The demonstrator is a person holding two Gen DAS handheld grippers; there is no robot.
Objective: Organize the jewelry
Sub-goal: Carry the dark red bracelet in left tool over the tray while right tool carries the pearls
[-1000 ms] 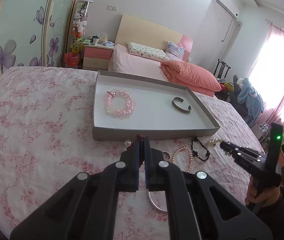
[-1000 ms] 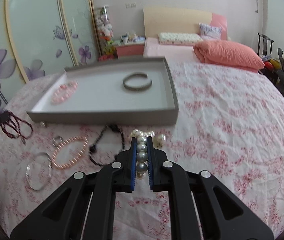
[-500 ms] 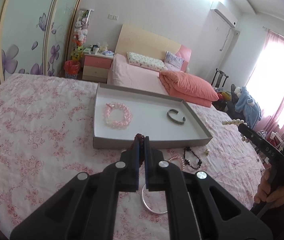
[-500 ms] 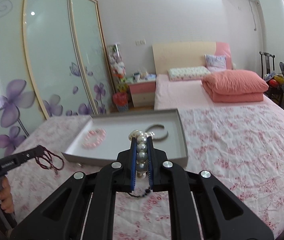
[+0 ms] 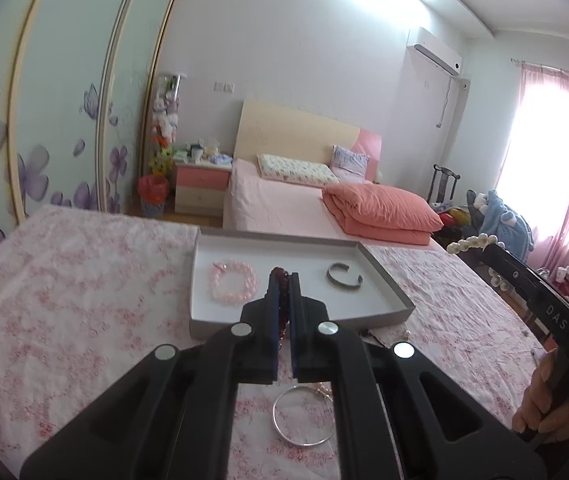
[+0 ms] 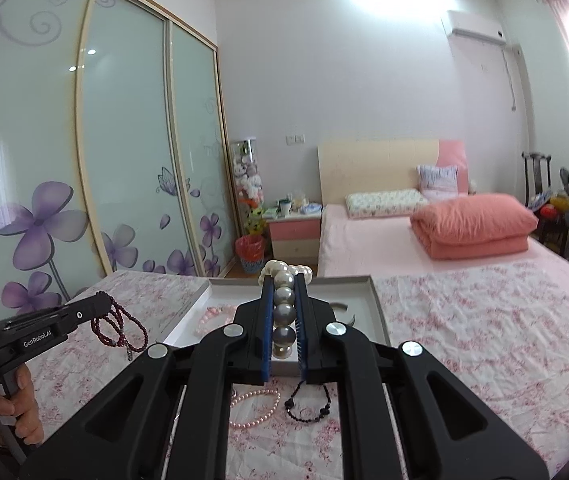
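Observation:
My left gripper [image 5: 283, 280] is shut on a dark red bead string [image 5: 281, 290], which hangs in loops in the right wrist view [image 6: 118, 330]. My right gripper [image 6: 284, 284] is shut on a large pearl bracelet [image 6: 284, 312]; its pearls also show at the gripper tip in the left wrist view [image 5: 469, 243]. Both are held above the bed, in front of the grey tray [image 5: 388, 292]. In the tray lie a pink bead bracelet [image 5: 233, 286] and a metal cuff [image 5: 343, 280].
On the floral bedspread [image 5: 64, 280] before the tray lie a silver bangle [image 5: 302, 416], a thin pink pearl bracelet [image 6: 254, 408] and a black bead string [image 6: 308, 404]. A second bed with an orange quilt [image 5: 380, 210] stands behind.
Both grippers have risen well above the bedspread with their jewelry, and the tray now looks smaller and farther below. The pearls have lifted off the bed.

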